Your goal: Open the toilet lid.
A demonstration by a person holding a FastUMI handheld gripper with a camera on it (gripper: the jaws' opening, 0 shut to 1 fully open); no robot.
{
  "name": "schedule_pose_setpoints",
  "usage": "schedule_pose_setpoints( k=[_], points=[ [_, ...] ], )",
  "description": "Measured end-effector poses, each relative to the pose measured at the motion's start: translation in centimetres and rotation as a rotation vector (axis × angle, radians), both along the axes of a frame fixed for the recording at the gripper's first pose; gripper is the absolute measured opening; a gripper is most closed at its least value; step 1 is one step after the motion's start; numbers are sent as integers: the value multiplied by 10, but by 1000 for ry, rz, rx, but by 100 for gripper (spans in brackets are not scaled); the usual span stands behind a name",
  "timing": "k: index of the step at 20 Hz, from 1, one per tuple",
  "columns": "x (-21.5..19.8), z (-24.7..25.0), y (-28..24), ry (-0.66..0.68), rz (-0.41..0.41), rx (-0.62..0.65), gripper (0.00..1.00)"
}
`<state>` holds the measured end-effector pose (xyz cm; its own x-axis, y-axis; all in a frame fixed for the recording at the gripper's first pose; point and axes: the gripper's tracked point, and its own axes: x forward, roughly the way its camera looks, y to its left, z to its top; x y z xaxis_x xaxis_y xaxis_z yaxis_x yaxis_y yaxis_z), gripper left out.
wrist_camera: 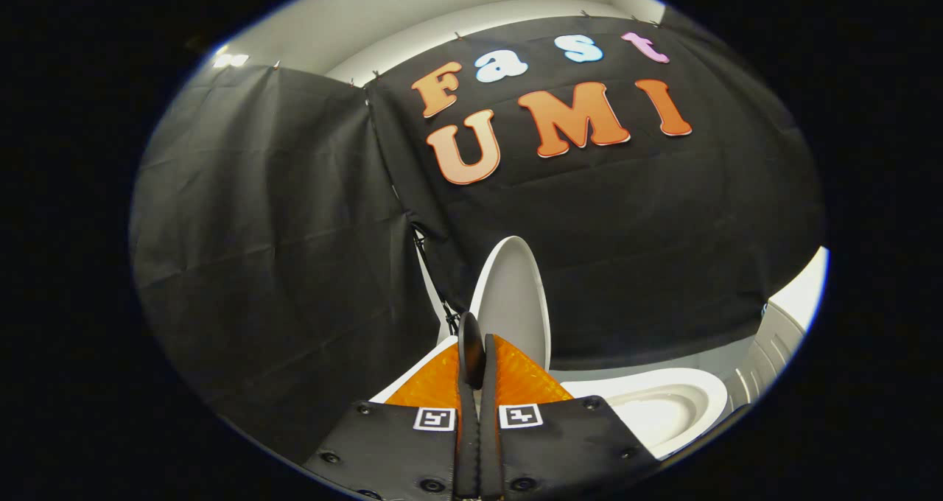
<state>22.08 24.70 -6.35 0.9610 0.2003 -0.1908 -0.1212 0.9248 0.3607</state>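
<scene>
The white toilet lid (513, 302) stands raised, close to upright, just beyond my fingertips and slightly to their right. Its inner face is turned toward the open bowl. The white seat and bowl (663, 405) lie low to the right of the fingers, with the bowl's hollow in sight. My gripper (471, 342) is shut, its two fingers pressed together with nothing visible between them. The tips reach up to the lid's lower left edge; I cannot tell whether they touch it. A white part of the toilet (412, 374) shows left of the fingers.
Black cloth (280, 250) hangs as the booth's wall behind and to the left of the toilet. A white ribbed object (773, 350) stands at the far right beside the bowl. A strip of pale floor (648, 359) runs under the cloth's hem.
</scene>
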Motion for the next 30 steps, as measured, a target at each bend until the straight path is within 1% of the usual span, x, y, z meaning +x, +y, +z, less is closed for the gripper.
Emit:
schedule_pose_setpoints(
  k=[3,6,12,17,21,22,24,27,30],
  points=[
    [3,1,17,9,13,-78,8],
    [7,0,36,23,10,-97,8],
    [14,-1,72,35,56,-157,8],
    [17,0,93,27,90,-217,9],
    [18,-1,120,17,138,-330,8],
    [19,-2,127,18,147,-342,8],
    [22,-5,136,21,140,-357,8],
    [23,-6,141,15,117,-417,9],
    [20,-5,136,-1,85,-408,11]
  ],
)
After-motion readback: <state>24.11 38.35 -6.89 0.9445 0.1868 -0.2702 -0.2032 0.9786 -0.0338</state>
